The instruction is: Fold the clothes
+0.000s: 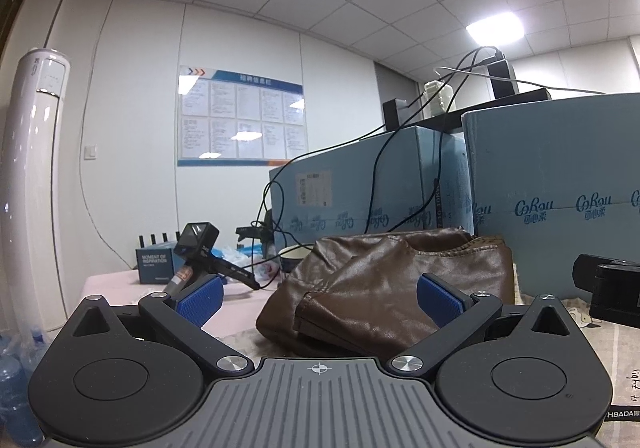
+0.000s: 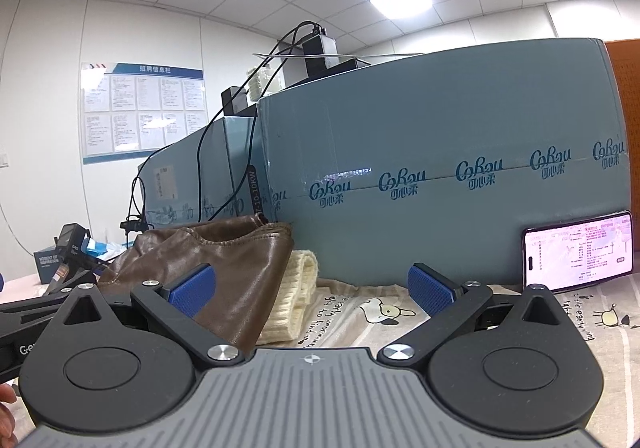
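Office room, white walls, notice board (image 1: 241,116) on the far wall, tall white floor AC unit (image 1: 30,184) at far left. Work surface is a table with a cartoon-print sheet (image 2: 500,324); big blue-grey cartons (image 2: 440,152) stacked along the far side, cables draped over them. I see the left gripper (image 1: 320,298) with fingers spread wide, nothing between the blue pads (image 1: 200,298); brown leather garment (image 1: 384,284) sits crumpled just ahead of it, mid-table, against the cartons. Right gripper (image 2: 312,290) also wide apart, holding nothing; in its view the same brown leather garment (image 2: 224,264) lies to the left, partly behind the left finger, with a cream knitted piece (image 2: 292,300) touching its right edge. Phone (image 2: 578,252) with lit screen leans on the carton at far right. Spare handheld gripper with camera (image 1: 196,252) and a small dark box (image 1: 154,262) sit far left on the table.
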Demonstrator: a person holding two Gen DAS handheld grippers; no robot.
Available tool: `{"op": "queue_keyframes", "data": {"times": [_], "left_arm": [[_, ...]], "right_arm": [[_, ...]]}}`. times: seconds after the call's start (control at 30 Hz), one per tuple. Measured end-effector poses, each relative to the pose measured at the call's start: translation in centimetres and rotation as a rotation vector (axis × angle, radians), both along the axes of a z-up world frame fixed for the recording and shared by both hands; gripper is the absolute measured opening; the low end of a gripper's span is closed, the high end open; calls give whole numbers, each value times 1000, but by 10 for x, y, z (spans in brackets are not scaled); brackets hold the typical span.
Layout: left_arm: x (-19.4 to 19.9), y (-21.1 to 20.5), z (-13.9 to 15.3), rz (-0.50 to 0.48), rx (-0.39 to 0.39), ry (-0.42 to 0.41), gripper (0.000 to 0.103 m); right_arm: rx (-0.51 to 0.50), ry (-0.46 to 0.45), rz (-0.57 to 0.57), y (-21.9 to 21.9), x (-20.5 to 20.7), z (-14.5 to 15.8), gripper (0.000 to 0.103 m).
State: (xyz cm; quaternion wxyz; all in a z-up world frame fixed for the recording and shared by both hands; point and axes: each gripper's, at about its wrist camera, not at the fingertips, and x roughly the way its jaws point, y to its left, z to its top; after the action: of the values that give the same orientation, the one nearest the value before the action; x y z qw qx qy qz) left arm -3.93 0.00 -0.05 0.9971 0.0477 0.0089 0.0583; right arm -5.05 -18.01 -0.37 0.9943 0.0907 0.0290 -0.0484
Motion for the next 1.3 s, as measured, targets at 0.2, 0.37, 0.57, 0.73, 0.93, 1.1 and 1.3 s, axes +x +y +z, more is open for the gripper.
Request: {"op": "queue_keyframes", "data": {"times": [0.2, 0.37, 0.57, 0.73, 0.93, 1.1, 1.3], "left_arm": [[0, 0, 0, -1, -3, -3, 103], [0, 1, 1, 0, -7, -3, 103], [1, 1, 1, 3, -8, 0, 103], [2, 1, 1, 7, -10, 6, 103], [2, 3, 0, 12, -21, 9, 103], [1, 3, 1, 11, -21, 8, 103], [1, 3, 1, 11, -22, 8, 103]], "right_arm": [[-8, 9, 7, 2, 2, 0, 103], [-16, 16, 8, 4, 3, 0, 103], [-21, 22, 10, 5, 4, 0, 103], [-25, 28, 13, 5, 6, 0, 103], [-36, 40, 18, 7, 7, 0, 103], [-41, 49, 22, 8, 9, -1, 103], [-44, 54, 26, 8, 10, -1, 103]]}}
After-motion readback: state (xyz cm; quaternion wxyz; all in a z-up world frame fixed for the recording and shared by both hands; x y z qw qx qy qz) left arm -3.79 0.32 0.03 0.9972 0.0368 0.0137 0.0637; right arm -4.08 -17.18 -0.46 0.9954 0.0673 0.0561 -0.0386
